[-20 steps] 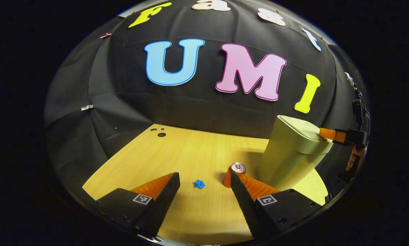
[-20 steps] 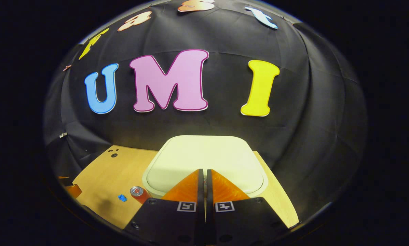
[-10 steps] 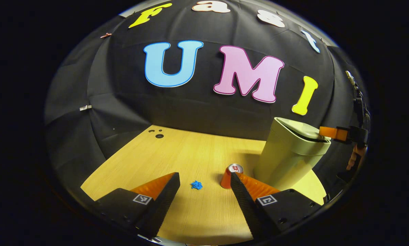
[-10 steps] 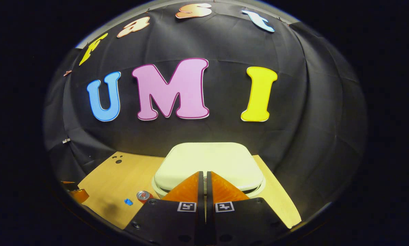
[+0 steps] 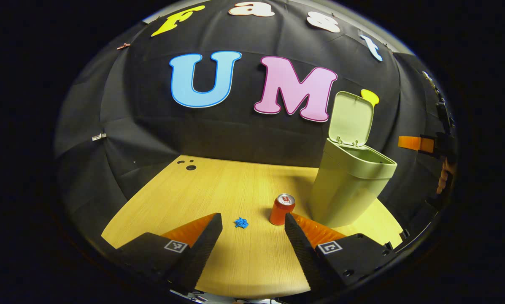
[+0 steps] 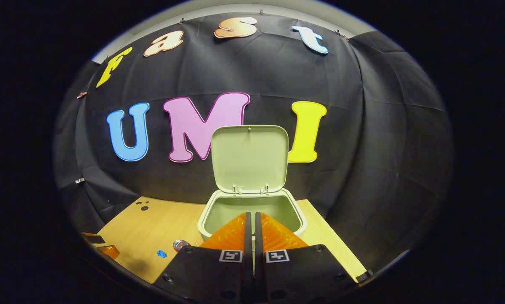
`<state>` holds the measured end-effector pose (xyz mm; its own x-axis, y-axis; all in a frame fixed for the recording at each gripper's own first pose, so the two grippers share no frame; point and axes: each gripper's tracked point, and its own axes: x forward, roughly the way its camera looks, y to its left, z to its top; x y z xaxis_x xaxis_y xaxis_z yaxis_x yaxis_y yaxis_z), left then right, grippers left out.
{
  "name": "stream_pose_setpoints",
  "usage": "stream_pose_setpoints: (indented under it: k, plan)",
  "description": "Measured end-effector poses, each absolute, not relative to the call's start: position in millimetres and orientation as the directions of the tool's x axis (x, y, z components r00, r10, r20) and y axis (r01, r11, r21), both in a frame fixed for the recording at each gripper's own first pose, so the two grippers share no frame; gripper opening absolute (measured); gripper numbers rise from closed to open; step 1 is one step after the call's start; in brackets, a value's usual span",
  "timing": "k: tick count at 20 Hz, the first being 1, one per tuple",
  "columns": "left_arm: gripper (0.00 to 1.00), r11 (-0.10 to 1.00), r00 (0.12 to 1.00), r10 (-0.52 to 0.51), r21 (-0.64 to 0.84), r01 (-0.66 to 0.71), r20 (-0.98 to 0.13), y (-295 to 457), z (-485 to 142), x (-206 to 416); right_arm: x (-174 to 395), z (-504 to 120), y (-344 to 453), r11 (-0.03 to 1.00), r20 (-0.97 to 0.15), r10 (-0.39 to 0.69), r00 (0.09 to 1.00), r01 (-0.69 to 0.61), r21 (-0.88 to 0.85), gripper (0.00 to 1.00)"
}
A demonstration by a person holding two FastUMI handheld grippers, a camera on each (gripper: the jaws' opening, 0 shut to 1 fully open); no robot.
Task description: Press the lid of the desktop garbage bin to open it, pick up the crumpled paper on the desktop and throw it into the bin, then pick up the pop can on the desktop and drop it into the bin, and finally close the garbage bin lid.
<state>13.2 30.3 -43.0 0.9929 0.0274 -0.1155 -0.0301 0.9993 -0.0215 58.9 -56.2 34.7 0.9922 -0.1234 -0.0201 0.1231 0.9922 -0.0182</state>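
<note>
Each gripper was seen to be built from two dark angular finger housings. A small square black-and-white marker was fixed on each housing of the left gripper [image 5: 253, 221] and the right gripper [image 6: 252, 219], and round screw holes were set near the housings' outer edges. The fingers were shaped as tapering wedges.

Left gripper view looks low across the table [image 5: 218, 190]; right gripper view overlooks the shared bin [image 6: 252, 207].
</note>
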Motion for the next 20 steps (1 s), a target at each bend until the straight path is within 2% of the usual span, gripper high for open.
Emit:
stream_pose_setpoints:
  k: [5, 10, 14, 20]
  plan:
    - [0.96, 1.000, 0.992, 0.016, -0.013, -0.018, -0.122, 45, -50, 6, 45, 29, -43, 0.992, -0.028, -0.129, 0.991, 0.129, -0.015, 0.05]
    - [0.96, 0.999, 0.990, 0.029, -0.027, -0.033, -0.137, 54, -57, 13, 40, 24, -31, 0.996, -0.037, -0.086, 0.996, 0.086, -0.006, 0.05]
    - [0.96, 0.998, 0.989, 0.065, -0.006, -0.066, -0.133, 62, -65, 35, 39, 13, -32, 0.998, -0.066, -0.067, 0.996, 0.067, -0.007, 0.05]
    - [0.96, 0.996, 0.985, 0.052, 0.078, -0.039, -0.166, 67, -89, 77, 38, -2, -39, 0.998, -0.115, -0.064, 0.991, 0.064, -0.006, 0.06]
